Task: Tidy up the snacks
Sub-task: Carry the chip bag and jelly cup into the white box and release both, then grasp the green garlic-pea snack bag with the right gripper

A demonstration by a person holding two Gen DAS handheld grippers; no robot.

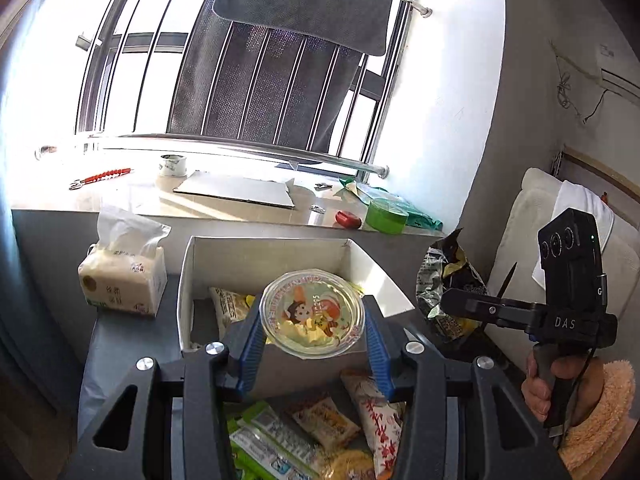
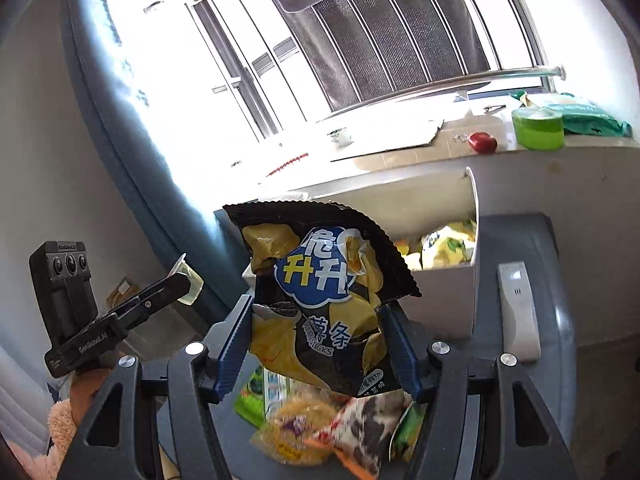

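Note:
My left gripper (image 1: 314,330) is shut on a clear round jelly cup (image 1: 313,314) with a cartoon lid, held above the near edge of a white open box (image 1: 256,254) that holds some yellow snack packs (image 1: 232,304). My right gripper (image 2: 318,334) is shut on a black and yellow chip bag (image 2: 320,292), held upright above loose snack packets (image 2: 320,432). The white box (image 2: 448,300) lies just behind the bag. The chip bag also shows in the left wrist view (image 1: 444,284), right of the box. The jelly cup also shows in the right wrist view (image 2: 188,284), at the far left.
Loose snack packets (image 1: 320,428) lie on the grey table in front of the box. A tissue pack (image 1: 124,276) stands left of the box. The window sill behind holds a green tub (image 1: 386,216), a red object (image 1: 348,219), cardboard and tape. A white remote (image 2: 518,312) lies right of the box.

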